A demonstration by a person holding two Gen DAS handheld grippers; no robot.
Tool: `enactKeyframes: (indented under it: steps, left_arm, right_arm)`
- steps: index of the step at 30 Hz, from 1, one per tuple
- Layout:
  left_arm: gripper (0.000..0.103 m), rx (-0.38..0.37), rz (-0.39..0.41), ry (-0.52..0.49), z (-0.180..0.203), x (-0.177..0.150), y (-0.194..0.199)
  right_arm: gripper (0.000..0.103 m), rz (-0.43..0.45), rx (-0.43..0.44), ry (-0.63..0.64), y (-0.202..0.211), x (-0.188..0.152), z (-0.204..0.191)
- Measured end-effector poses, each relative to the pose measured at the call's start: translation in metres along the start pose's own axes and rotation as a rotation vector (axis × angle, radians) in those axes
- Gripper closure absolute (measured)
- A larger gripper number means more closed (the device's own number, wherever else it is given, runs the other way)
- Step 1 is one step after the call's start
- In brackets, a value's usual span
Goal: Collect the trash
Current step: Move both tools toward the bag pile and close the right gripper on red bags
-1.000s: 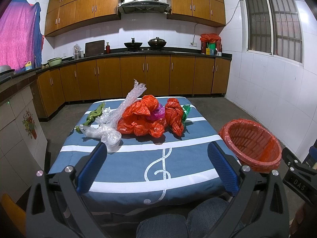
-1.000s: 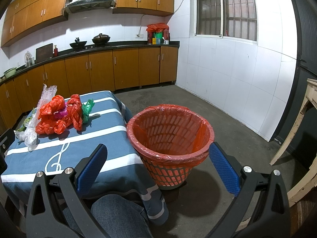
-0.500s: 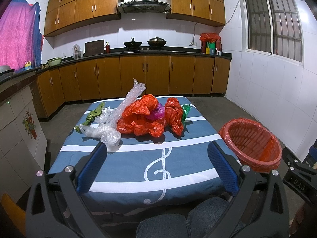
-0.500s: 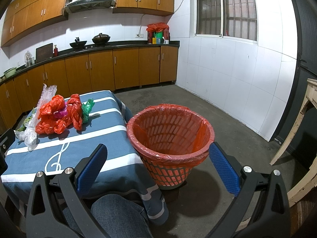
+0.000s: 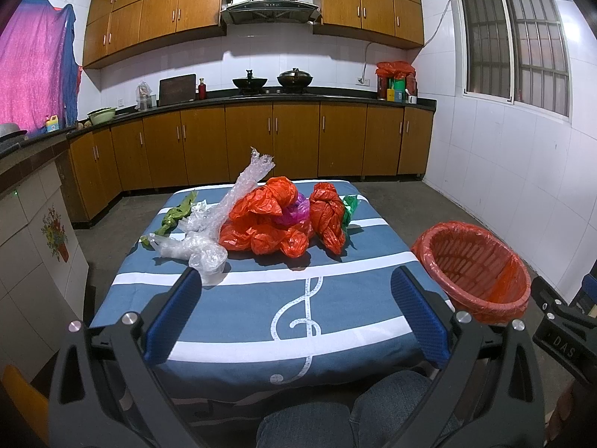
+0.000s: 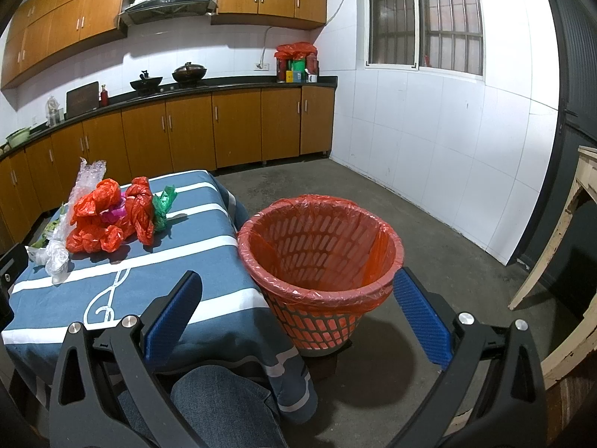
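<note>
A pile of trash lies on the far half of a blue striped table [image 5: 261, 310]: crumpled orange bags [image 5: 266, 220], a knotted orange bag [image 5: 328, 216], clear plastic wrap [image 5: 201, 250], a green bag [image 5: 350, 207] and a green scrap [image 5: 175, 216]. The pile also shows in the right wrist view [image 6: 100, 220]. An orange basket [image 6: 321, 257] lined with an orange bag stands on the floor right of the table [image 6: 123, 291]. My left gripper [image 5: 298, 313] is open and empty over the table's near edge. My right gripper [image 6: 298, 317] is open and empty, just before the basket.
Wooden cabinets and a dark counter [image 5: 261, 97] run along the back wall. A white tiled wall [image 6: 429, 142] stands right of the basket. A pale wooden table leg [image 6: 552, 246] is at the far right. The person's knee [image 6: 224, 399] is below the grippers.
</note>
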State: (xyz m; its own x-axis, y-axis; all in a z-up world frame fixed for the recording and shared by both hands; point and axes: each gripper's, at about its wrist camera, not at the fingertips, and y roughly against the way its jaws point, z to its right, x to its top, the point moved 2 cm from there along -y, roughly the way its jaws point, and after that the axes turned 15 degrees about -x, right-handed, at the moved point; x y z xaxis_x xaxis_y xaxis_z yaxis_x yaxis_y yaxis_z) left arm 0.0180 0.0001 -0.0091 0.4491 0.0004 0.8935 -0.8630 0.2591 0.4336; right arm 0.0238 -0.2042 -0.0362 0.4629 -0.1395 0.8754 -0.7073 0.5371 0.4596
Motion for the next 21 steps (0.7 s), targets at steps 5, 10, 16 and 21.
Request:
enactKeyframes:
  steps: [5,10,16,21]
  left_arm:
    - [0.004,0.002,-0.003,0.002,0.0,0.0,0.0]
    - [0.004,0.024,-0.009,0.001,0.0,-0.004,-0.007]
    - [0.004,0.065,-0.024,0.039,-0.03,-0.009,-0.014]
    - [0.004,0.123,-0.037,0.085,-0.067,-0.011,-0.018]
  right_arm:
    - [0.002,0.0,-0.002,0.0,-0.001,0.0,-0.001]
    - [0.002,0.007,0.005,0.013,-0.008,0.0,-0.003]
    - [0.002,0.018,0.045,0.05,-0.014,0.006,-0.025]
    - [0.002,0.01,0.093,0.084,-0.022,0.012,-0.051]
